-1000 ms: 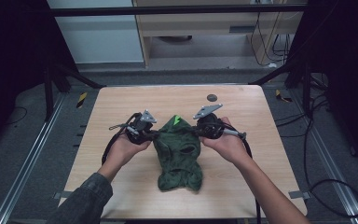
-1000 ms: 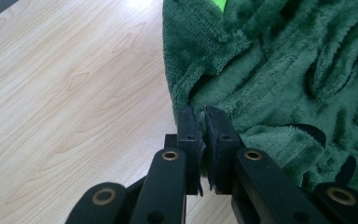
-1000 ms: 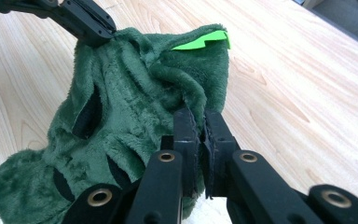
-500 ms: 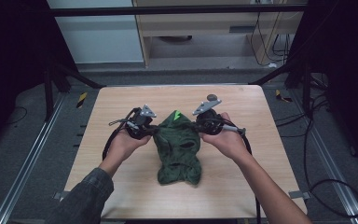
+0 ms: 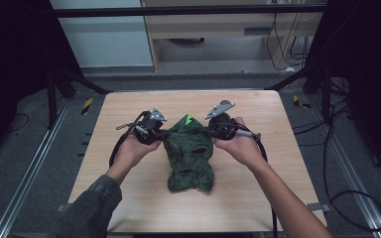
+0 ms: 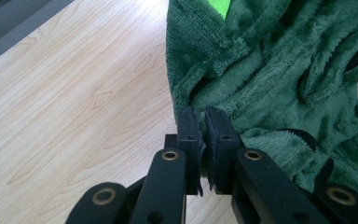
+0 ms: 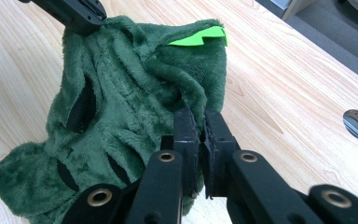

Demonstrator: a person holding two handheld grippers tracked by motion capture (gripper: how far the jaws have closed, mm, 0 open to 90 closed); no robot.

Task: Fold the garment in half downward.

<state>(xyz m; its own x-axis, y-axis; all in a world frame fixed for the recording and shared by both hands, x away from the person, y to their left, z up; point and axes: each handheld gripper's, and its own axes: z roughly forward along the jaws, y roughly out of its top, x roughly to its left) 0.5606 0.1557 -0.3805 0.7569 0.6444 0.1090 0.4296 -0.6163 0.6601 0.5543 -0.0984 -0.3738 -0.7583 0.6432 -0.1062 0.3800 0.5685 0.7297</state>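
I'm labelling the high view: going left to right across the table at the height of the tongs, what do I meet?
Left hand → left tongs → green garment → right tongs → right hand

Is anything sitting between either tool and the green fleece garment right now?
Nothing visible does. The left tool and the right tool each have their jaws closed directly on an edge of the green fleece garment, on opposite sides. Bare wooden table surrounds it.
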